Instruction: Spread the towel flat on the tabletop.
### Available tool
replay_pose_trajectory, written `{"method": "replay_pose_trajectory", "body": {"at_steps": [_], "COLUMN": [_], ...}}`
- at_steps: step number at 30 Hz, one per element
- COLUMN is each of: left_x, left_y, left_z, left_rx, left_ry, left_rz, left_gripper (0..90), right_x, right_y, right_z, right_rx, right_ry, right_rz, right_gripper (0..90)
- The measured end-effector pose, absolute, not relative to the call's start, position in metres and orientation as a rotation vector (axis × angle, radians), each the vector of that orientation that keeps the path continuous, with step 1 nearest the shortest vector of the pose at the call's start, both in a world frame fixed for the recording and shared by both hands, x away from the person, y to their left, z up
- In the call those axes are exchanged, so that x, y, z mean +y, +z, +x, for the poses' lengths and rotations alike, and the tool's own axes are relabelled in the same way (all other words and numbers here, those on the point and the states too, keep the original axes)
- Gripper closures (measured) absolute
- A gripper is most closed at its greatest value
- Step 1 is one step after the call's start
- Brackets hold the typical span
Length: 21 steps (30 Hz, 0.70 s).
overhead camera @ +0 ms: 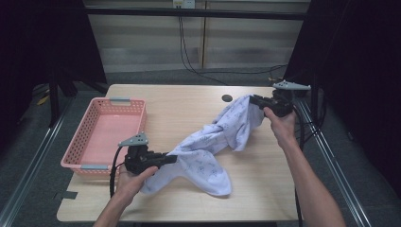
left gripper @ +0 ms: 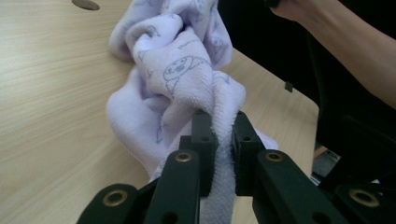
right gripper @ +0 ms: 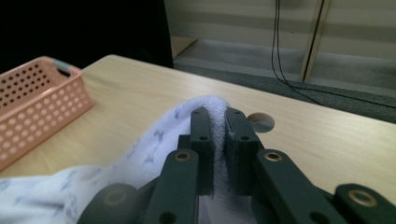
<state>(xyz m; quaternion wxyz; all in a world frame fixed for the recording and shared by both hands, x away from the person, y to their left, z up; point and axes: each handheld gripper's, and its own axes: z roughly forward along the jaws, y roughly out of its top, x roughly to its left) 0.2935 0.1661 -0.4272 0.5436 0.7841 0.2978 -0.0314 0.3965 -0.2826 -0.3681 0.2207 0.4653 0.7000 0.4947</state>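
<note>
A pale wooden table point(overhead camera: 189, 109) carries everything here, and its bare top takes up most of the room between the pink perforated basket point(overhead camera: 101, 135) at its left side and the towel. The basket stands open and holds nothing, with grey handles at its near and far rims, close beside the left gripper point(overhead camera: 171, 158) but not touching the cloth. A white towel printed with small blue cartoon figures point(overhead camera: 215, 142) stretches diagonally across the table right of the basket, from the near middle up toward the far right corner, bunched and twisted along its length, with one loose lobe lying flat near the table's front edge. A round cable hole point(overhead camera: 227, 98) sits in the tabletop just behind the towel's far end. The left gripper's jaws are pressed together on a thick fold of terry at the towel's near end. The right gripper point(overhead camera: 253, 100) pinches the far end, lifted above the table near its right edge. Dark cables point(overhead camera: 189, 56) trail across the floor beyond the table.
</note>
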Motion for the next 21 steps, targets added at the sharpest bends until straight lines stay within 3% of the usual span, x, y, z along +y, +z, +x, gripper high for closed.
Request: {"method": "replay_pose_trajectory", "body": {"at_steps": [2,3,7,21], "left_x": [0.167,0.168,0.169,0.17], "left_y": [-0.431,-0.433,-0.438,-0.425], "left_z": [0.292,0.293,0.297,0.3], "left_rx": [0.725,0.747,0.78,0.755], "left_ry": [-0.056,-0.045,-0.037,-0.006], "left_rz": [1.883,1.889,1.891,1.842], "left_gripper": [76.1,66.0,53.8,49.4], "right_x": [-0.283,-0.28,-0.274,-0.262], "right_y": [-0.369,-0.372,-0.388,-0.418], "right_z": [0.406,0.408,0.403,0.34], "right_rx": [1.948,1.961,1.978,2.164], "right_ry": [1.363,1.334,1.303,1.396], "right_rz": [1.304,1.297,1.305,1.206], "right_gripper": [77.0,68.4,51.8,49.1]}}
